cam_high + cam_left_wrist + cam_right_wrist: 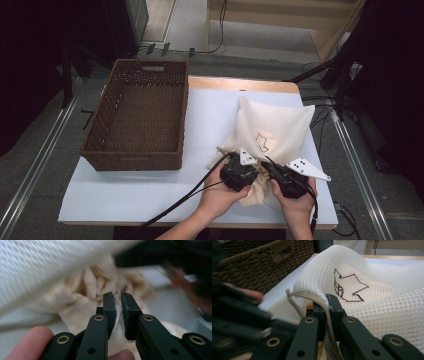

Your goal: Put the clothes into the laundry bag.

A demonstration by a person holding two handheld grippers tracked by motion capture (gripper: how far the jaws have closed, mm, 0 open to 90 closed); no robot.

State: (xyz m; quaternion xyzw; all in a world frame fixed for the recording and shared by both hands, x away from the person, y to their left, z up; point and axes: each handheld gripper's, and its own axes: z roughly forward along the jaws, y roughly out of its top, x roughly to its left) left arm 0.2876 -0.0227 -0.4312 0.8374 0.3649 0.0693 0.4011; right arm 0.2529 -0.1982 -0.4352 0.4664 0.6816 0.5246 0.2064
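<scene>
Right of the wicker basket (137, 117), the right gripper (328, 300) clamps the mesh laundry bag's (272, 127) zippered rim, holding it open while the left gripper (117, 296) pinches the cream garment (100, 285).

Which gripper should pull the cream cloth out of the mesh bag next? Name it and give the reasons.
Left. The left gripper is already shut on the cream cloth, while the right gripper is shut on the mesh bag's zipper edge, holding the opening.
</scene>
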